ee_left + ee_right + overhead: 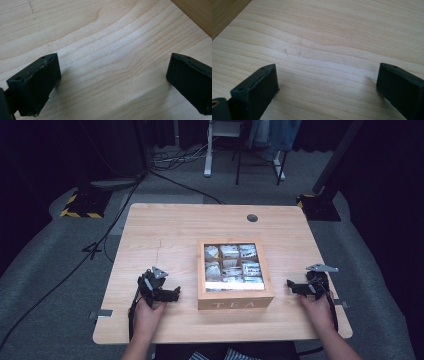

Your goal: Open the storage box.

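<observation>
- The tea box (235,272) sits near the middle of the worktop (165,227), towards the person's side, its glazed lid shut over sachet compartments and its lettered front facing the person, so the front edge looks easiest to reach.
- The left hand-held gripper (172,293) rests just beside the box's left wall, jaws spread wide, holding nothing.
- The right hand-held gripper (292,285) mirrors it at the right wall, equally wide and empty.
- Bare wood lies either side; the right hand sits close to the worktop's edge.
</observation>
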`<state>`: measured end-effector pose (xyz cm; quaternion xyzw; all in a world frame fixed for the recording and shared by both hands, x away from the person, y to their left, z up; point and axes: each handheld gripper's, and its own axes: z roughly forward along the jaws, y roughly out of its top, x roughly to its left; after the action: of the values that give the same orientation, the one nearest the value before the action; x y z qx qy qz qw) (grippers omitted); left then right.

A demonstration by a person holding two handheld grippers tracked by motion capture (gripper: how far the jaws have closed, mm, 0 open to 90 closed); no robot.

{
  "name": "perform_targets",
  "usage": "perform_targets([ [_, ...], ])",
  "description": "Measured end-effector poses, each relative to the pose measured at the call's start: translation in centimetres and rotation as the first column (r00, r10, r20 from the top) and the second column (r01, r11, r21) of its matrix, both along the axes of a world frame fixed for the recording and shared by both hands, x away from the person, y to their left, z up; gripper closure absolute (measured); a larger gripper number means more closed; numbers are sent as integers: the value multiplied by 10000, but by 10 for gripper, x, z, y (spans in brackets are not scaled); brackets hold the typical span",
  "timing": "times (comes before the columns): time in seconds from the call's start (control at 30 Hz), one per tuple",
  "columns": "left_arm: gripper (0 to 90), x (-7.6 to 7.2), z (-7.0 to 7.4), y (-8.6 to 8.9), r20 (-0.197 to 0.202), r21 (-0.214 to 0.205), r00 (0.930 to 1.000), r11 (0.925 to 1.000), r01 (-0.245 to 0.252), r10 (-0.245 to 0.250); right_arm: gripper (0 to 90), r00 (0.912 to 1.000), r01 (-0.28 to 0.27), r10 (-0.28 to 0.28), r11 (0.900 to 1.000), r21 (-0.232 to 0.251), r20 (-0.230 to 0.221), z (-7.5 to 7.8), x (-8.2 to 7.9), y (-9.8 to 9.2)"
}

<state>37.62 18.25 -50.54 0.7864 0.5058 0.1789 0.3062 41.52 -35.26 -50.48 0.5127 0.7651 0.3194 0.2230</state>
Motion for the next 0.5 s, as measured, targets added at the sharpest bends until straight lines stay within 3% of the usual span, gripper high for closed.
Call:
perform_targets([
  [0.17,3,3,0,-1,27,45,10000,10000,81,-81,56,10000,-7,7,10000,34,18,0,-2,0],
  [0.3,5,3,0,-1,56,69,9999,9999,86,-87,122,9997,-205,204,9998,80,153,1,-6,-1],
  [0.5,6,4,0,-1,51,59,9999,9999,95,-96,301,9993,-375,374,9992,116,72,5,-15,0],
])
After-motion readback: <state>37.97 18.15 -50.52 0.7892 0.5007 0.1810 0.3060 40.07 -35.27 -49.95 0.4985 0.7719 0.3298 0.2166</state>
